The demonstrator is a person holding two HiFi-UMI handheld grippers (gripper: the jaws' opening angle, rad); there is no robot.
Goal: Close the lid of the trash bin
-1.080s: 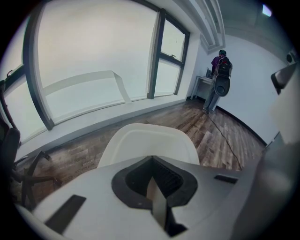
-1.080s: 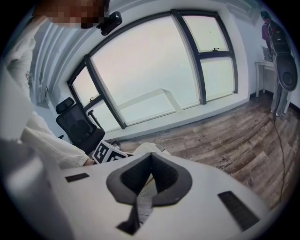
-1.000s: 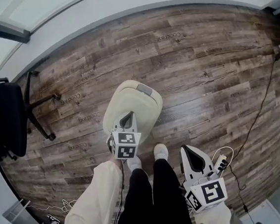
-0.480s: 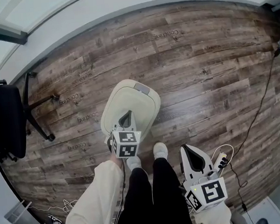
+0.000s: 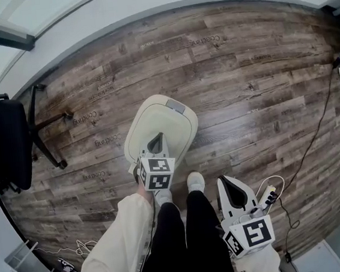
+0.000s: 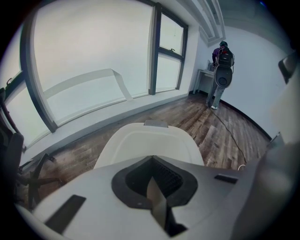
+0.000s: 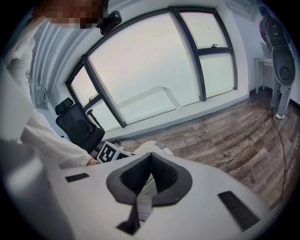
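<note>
Grey-brown wood-plank floor carries the cream plastic trash bin at the person's feet. Its flat cream lid lies down, so the closing looks done. The left gripper sits at the lid's near edge, whether touching or just above cannot be told, and the right gripper hangs aside, both with jaws together and empty.

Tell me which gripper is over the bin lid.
The left gripper, jaws together, sits above the cream lid. The right gripper, also shut, hangs clear of it beside the person's leg.
</note>
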